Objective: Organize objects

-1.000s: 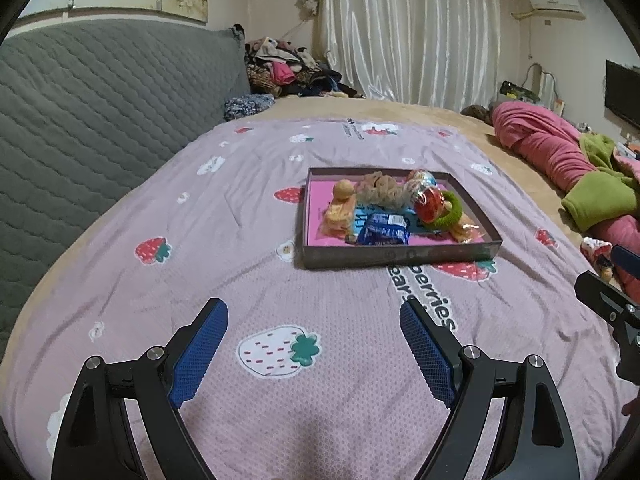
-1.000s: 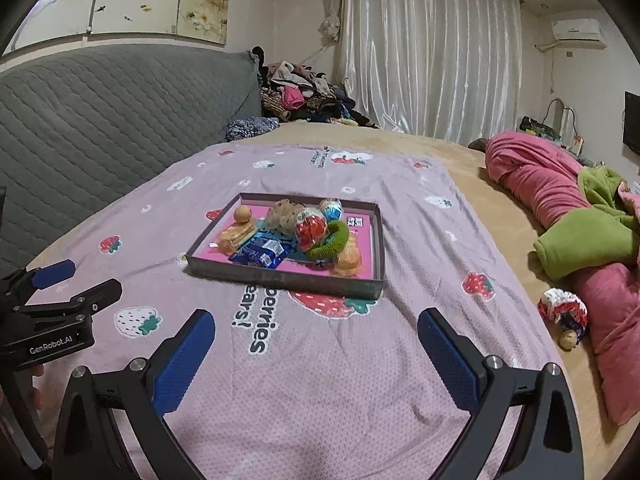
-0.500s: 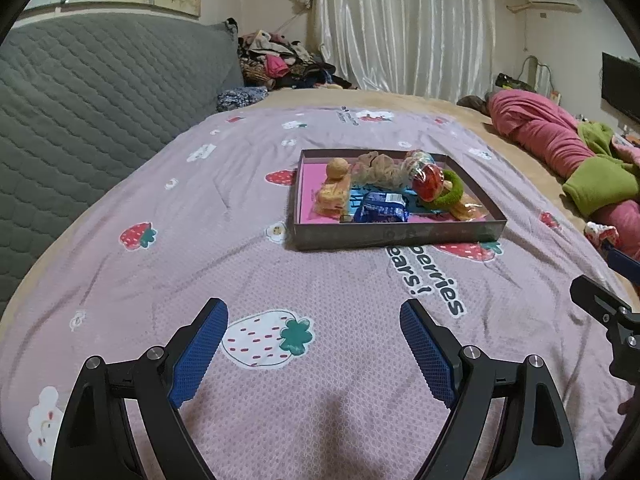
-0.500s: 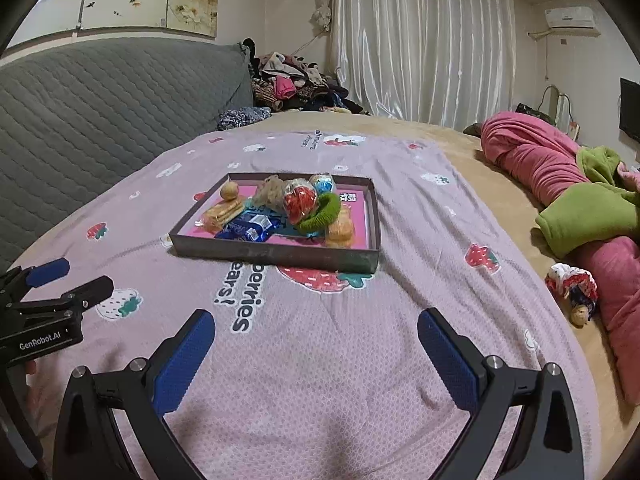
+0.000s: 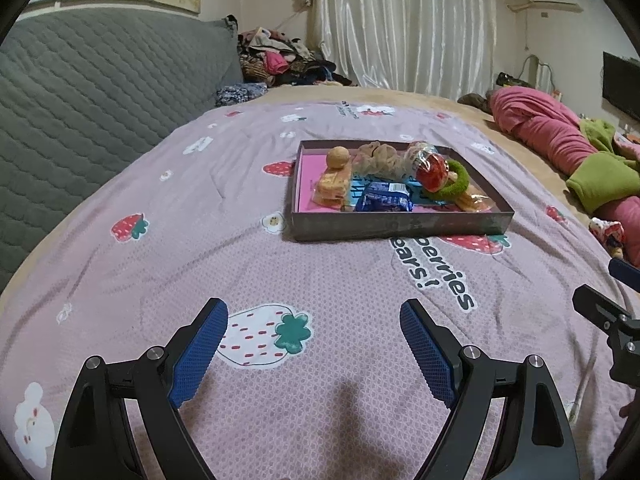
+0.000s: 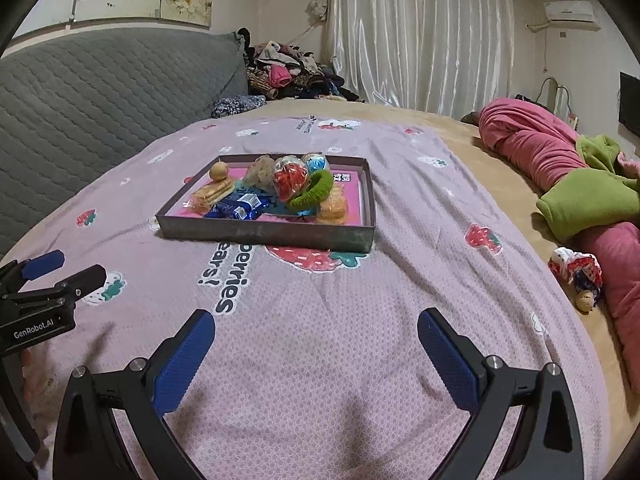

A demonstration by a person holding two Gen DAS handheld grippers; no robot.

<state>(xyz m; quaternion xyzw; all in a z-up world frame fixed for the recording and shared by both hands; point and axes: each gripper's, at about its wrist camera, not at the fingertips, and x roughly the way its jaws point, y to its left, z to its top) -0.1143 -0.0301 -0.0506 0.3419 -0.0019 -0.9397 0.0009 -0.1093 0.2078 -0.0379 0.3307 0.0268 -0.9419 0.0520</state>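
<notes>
The box near wall hides the bottom of whatever's piled inside, and the blue snack packet print is too small to read. Quilt lettering is half covered by the box — only "perries" and "ears!" show. The left gripper gets cut off at the right wrist view's edge, the right gripper likewise in the left wrist view. Clothes pile is just mush.

Light: we see soft, even indoor light.
Shadows: faint on the bedspread.
Edges: fisheye bending, black corners.
Focus: sharp.
</notes>
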